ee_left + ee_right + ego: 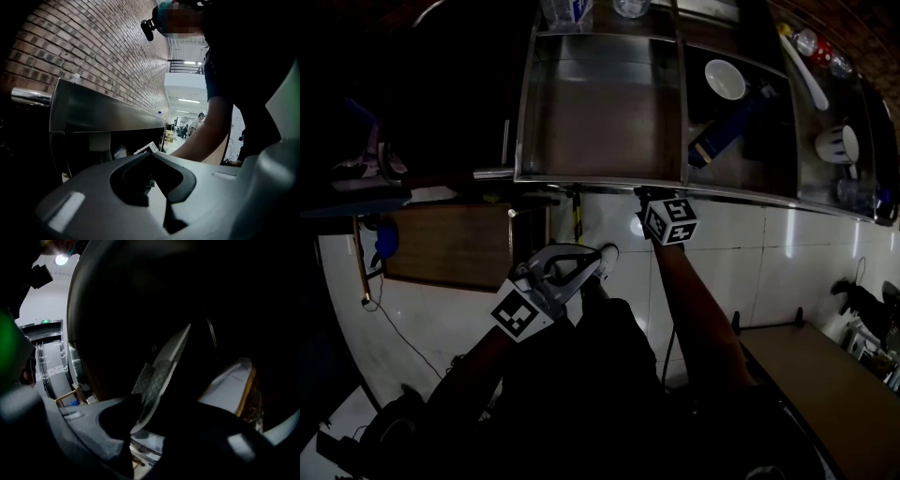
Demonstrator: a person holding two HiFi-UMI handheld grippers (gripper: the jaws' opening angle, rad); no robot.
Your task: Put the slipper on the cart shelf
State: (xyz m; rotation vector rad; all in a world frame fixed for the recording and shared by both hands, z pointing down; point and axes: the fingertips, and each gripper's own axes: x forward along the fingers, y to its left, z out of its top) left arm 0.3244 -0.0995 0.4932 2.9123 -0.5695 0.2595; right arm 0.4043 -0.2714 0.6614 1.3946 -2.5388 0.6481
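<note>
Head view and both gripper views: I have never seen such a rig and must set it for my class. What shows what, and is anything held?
A person holds one pair of tongs in each hand. The head view looks down from the person's head at a cart, with a white bowl and a cup on top. Each gripper view rides on its tongs. The left tongs are shut and empty. A slipper with a checked sole stands between the right tongs; the dark hides whether they grip it.

Left gripper [151, 155]: jaws together. Right gripper [146, 423]: jaws apart, held farther forward.
</note>
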